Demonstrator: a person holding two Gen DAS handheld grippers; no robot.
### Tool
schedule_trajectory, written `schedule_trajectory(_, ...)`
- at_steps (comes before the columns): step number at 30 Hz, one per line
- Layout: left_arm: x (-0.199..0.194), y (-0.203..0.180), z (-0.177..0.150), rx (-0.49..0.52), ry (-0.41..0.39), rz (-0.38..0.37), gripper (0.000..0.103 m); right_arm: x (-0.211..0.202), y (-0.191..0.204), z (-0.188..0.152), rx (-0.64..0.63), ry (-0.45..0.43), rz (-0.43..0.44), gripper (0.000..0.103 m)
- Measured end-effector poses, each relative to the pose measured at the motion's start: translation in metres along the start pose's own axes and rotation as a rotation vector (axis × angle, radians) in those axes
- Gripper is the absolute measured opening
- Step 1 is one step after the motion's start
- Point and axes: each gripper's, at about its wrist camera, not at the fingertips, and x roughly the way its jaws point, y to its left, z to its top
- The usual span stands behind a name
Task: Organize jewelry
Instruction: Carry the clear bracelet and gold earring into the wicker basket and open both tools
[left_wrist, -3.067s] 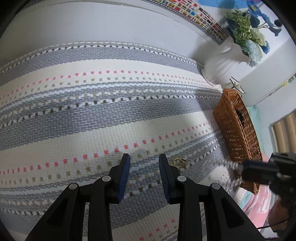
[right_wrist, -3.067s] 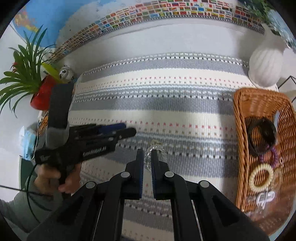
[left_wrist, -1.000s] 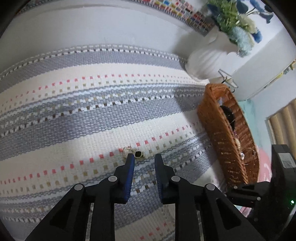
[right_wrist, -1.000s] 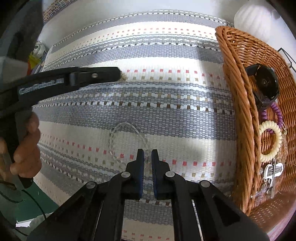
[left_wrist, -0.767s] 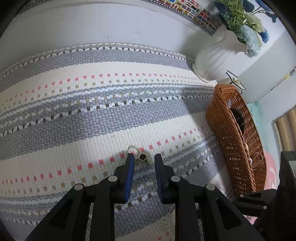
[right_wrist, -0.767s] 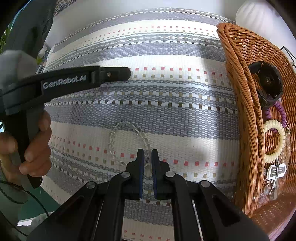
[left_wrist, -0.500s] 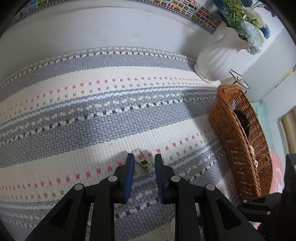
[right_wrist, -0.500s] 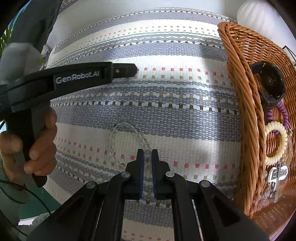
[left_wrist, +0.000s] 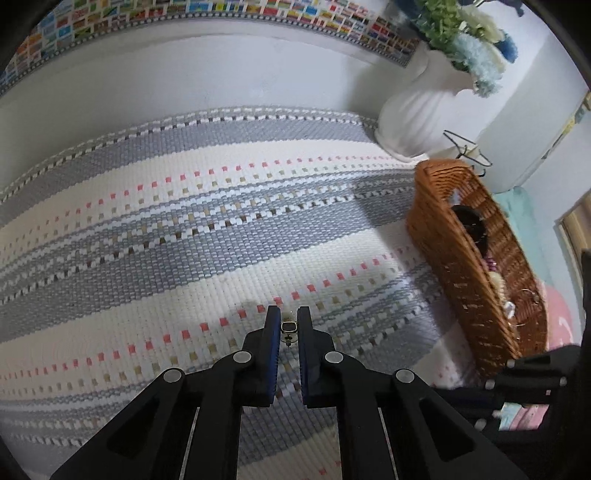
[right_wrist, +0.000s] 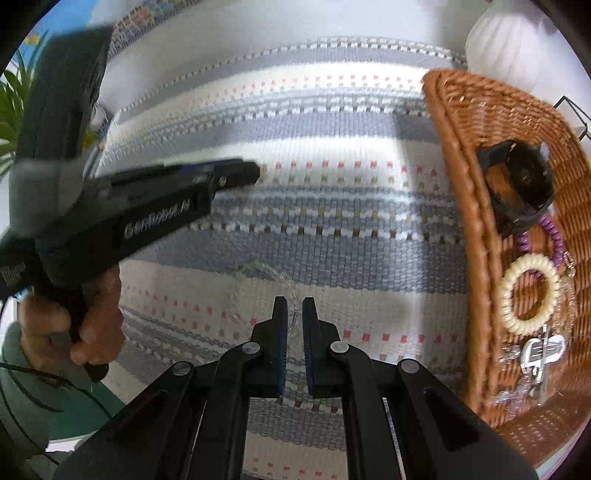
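Note:
A small gold earring with a black stone (left_wrist: 289, 327) sits between the tips of my left gripper (left_wrist: 289, 322), just above the striped mat. The jaws are closing and the pads press on it. In the right wrist view the left gripper (right_wrist: 254, 173) shows from the side, held by a hand (right_wrist: 92, 314). My right gripper (right_wrist: 294, 310) is shut on a clear bead bracelet (right_wrist: 266, 271), whose blurred loop trails up and left from the tips. The wicker basket (right_wrist: 458, 192) stands to the right; the left wrist view shows this basket (left_wrist: 443, 251) too.
The basket holds a black watch (right_wrist: 517, 181), a purple bead bracelet (right_wrist: 552, 236), a cream coil bracelet (right_wrist: 511, 291) and a silver clip (right_wrist: 543, 350). A white vase of flowers (left_wrist: 417, 110) and a wire stand (left_wrist: 467, 147) stand behind it. A woven mat (left_wrist: 184, 221) covers the table.
The left gripper's jaws narrowed onto the earring, which lay on the mat ahead of the tips. The bracelet's loop, round on the mat before, now looks flattened and blurred.

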Motion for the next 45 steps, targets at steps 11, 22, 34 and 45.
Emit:
schedule_trajectory(11, -0.043, -0.023, 0.024, 0.052, -0.076, -0.088, 0.008, -0.067, -0.019, 0.004, 0.071, -0.11, 0.078, 0.009)
schedule_trajectory(22, -0.064, -0.09, 0.064, 0.168, -0.139, -0.27, 0.009, -0.158, -0.051, -0.016, 0.149, -0.291, 0.039, 0.009)
schedule_trajectory(34, -0.002, -0.186, 0.051, 0.339, 0.032, -0.431, 0.009, -0.16, -0.14, -0.078, 0.423, -0.279, -0.038, 0.009)
schedule_trajectory(45, 0.051, -0.222, 0.013, 0.409, 0.211, -0.409, 0.009, -0.128, -0.197, -0.113, 0.589, -0.23, -0.058, 0.01)
